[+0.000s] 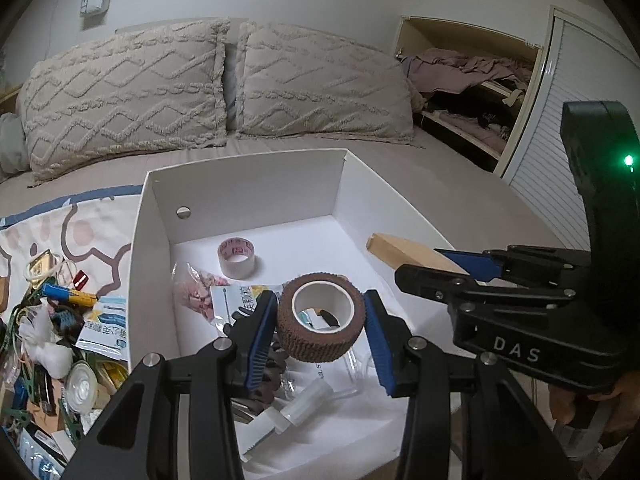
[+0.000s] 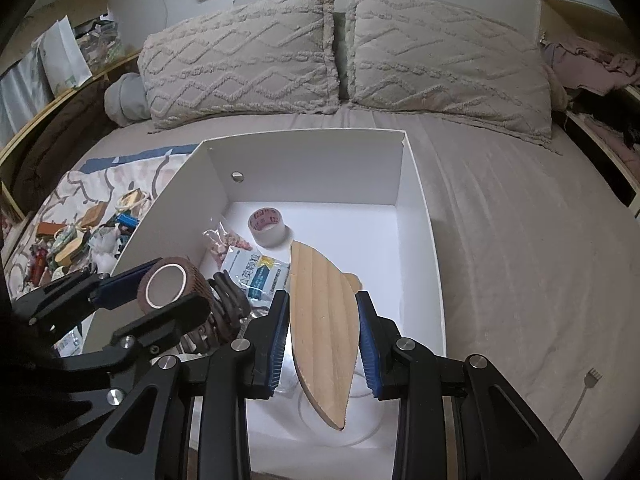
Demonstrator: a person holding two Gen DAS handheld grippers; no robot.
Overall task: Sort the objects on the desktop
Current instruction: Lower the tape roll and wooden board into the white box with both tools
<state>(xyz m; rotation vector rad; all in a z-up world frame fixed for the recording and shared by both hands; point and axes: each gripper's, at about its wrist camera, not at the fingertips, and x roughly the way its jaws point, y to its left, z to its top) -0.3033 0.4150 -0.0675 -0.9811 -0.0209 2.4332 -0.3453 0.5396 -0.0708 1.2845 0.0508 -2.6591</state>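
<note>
My left gripper (image 1: 320,320) is shut on a brown bandage roll (image 1: 322,322) and holds it above the white box (image 1: 240,184). The roll also shows in the right wrist view (image 2: 170,286). My right gripper (image 2: 322,328) is shut on a flat, pointed wooden piece (image 2: 322,320) over the box's right part (image 2: 420,216); that piece shows in the left wrist view (image 1: 412,254). In the box lie a clear tape roll (image 1: 237,256), a bag of pink bits (image 1: 198,292), a medicine packet (image 2: 258,272) and a dark hair claw (image 2: 226,312).
A heap of small objects (image 1: 60,320) lies on a patterned cloth left of the box. The box stands on a bed with two pillows (image 1: 224,84) behind. An open shelf with clothes (image 1: 472,80) is at right. A small fork-shaped thing (image 2: 580,400) lies on the sheet.
</note>
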